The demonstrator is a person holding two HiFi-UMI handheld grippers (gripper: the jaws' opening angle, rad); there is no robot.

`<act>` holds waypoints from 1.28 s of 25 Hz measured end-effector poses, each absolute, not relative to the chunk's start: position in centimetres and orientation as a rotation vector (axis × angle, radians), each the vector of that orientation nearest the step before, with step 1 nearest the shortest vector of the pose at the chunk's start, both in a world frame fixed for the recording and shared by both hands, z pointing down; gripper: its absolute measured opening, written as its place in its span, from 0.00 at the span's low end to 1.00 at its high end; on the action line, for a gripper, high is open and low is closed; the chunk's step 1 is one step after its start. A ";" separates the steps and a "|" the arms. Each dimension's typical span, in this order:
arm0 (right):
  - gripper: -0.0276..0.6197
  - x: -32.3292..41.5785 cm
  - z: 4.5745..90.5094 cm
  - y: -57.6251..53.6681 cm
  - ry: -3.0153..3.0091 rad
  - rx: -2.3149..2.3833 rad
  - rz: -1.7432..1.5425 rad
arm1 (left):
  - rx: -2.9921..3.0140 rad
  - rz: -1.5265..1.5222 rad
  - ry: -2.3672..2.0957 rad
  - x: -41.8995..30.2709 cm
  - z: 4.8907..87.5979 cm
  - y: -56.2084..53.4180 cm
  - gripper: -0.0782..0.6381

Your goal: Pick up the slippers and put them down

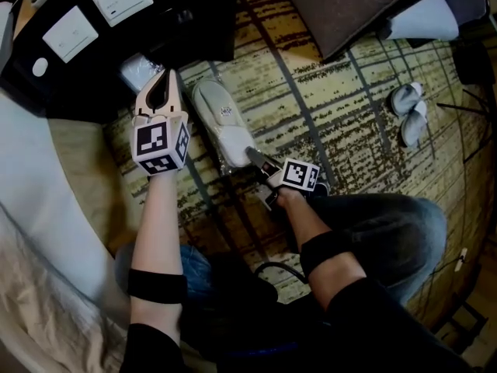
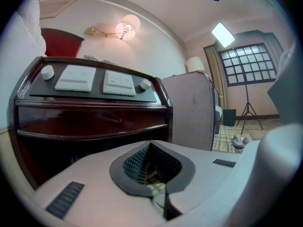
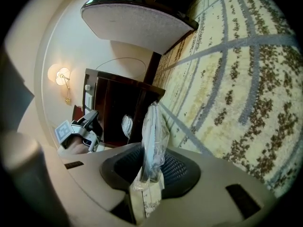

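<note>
Presently: wrapped slippers (image 1: 220, 119), clamped at their near end in the right gripper (image 1: 255, 158), long axis running away from it toward the dark cabinet (image 1: 186, 29), above the carpet (image 1: 349, 115); contact with the carpet not determinable. Left gripper (image 1: 161, 92): jaws together, empty, just beside the pack's far end.

White slippers (image 1: 220, 123) sealed in clear plastic, long axis pointing toward dark cabinet (image 1: 194, 6), near end in right claw (image 1: 255, 158)

Left tongs (image 1: 164, 78) closed, right tongs (image 1: 252, 155) clamped
</note>
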State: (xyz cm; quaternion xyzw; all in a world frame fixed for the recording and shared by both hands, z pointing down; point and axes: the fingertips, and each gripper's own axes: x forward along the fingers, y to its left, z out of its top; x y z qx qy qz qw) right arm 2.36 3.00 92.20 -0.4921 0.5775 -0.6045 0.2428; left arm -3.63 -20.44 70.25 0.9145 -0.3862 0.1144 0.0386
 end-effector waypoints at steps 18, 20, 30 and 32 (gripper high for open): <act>0.65 6.4 98.0 6.0 1.427 -1.910 -1.888 | 2.830 0.394 -1.147 -1.6 71.1 -20.1 0.11; 0.65 7.0 98.5 6.4 1.389 -1.976 -1.893 | 2.836 0.400 -1.139 -1.3 71.3 -20.0 0.11; 0.65 8.2 97.4 5.6 1.390 -1.929 -1.886 | 2.803 0.444 -1.135 -0.9 71.7 -19.5 0.11; 0.56 8.1 95.4 5.1 1.420 -1.894 -1.905 | 2.775 0.488 -1.122 -1.4 71.1 -18.4 0.11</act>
